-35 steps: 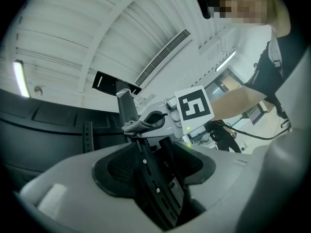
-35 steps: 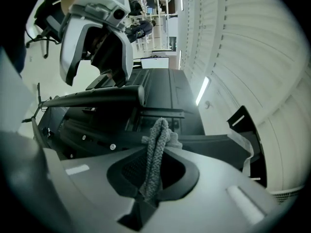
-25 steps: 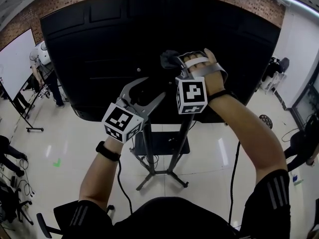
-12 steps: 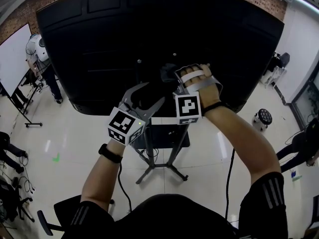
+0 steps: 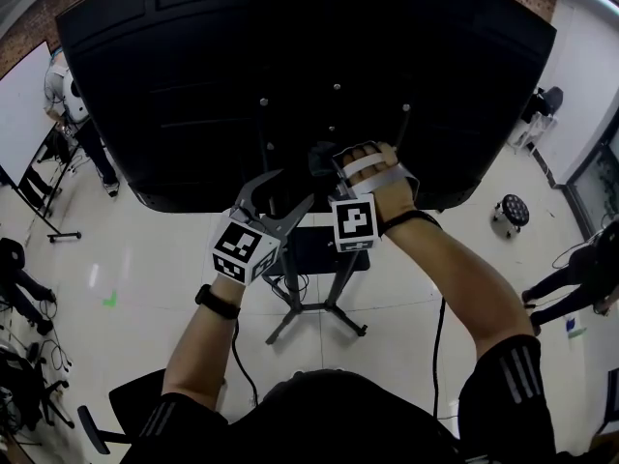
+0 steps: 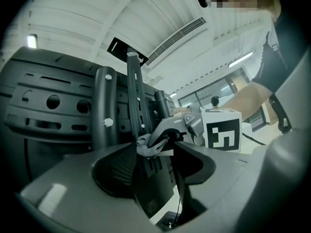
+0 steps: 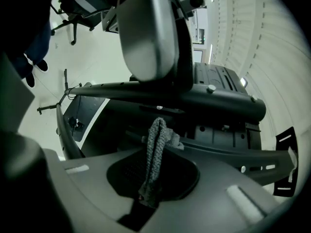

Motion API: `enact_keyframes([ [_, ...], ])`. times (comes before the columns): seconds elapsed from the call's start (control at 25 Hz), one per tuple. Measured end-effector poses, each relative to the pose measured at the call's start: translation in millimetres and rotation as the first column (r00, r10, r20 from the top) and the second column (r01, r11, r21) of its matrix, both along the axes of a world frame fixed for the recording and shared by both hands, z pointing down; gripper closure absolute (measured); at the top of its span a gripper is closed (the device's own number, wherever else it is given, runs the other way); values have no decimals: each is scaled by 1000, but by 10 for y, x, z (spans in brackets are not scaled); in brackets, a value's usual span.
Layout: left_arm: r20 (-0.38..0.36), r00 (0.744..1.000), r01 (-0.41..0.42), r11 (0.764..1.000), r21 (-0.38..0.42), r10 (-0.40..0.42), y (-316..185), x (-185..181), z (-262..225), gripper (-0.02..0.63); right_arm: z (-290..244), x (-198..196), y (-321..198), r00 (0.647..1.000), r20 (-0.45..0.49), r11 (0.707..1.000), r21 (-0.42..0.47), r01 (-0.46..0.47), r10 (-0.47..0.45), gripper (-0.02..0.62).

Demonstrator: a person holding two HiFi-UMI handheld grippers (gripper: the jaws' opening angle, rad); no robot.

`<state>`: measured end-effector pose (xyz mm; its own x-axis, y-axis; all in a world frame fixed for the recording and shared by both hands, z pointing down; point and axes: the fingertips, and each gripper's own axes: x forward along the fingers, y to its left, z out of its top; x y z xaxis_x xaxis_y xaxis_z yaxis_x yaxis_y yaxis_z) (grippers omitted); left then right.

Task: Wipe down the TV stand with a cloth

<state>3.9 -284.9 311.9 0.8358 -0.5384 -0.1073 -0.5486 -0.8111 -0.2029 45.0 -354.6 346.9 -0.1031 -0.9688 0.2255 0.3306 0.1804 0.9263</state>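
Behind the black TV back (image 5: pixel 290 56), your right gripper (image 5: pixel 334 162) is clenched on the grey cloth (image 7: pixel 155 144). The TV stand's bar (image 7: pixel 204 103) lies crosswise just beyond it. Your left gripper (image 5: pixel 280 193) is released, empty, and farther off.

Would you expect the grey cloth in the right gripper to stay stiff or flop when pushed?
Probably floppy: the cloth bunches and folds over beyond the right gripper. Its knitted weave suggests it drags rather than slips. Likely light: a narrow pinch holds it.

TV (image 5: pixel 193 75) top cut off by the frame — cloth (image 5: pixel 323 154), dark against it, barely made out.
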Motion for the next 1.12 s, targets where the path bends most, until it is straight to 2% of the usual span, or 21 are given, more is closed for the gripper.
enact_keyframes([
  [0.48, 31, 1000, 0, 998, -67, 2, -2, 42, 445, 342, 625, 15, -3, 999, 36, 995, -91, -30, 34, 569],
  [0.76, 41, 999, -7, 995, -102, 11, 14, 81, 556, 341, 789, 14, 25, 994, 99, 991, -133, -27, 41, 569],
  [0.84, 44, 999, -1, 996, -92, 5, 5, 78, 563, 339, 759, 6, 82, 988, 152, 989, -145, -14, 36, 569],
  [0.92, 40, 999, -3, 996, -90, 7, 21, 88, 545, 337, 653, -25, 194, 967, 252, 986, -165, 12, 30, 569],
  [1.12, 26, 1000, -10, 999, -32, 11, 90, 126, 362, 333, 256, -58, 487, 859, 511, 978, -173, 118, -14, 569],
])
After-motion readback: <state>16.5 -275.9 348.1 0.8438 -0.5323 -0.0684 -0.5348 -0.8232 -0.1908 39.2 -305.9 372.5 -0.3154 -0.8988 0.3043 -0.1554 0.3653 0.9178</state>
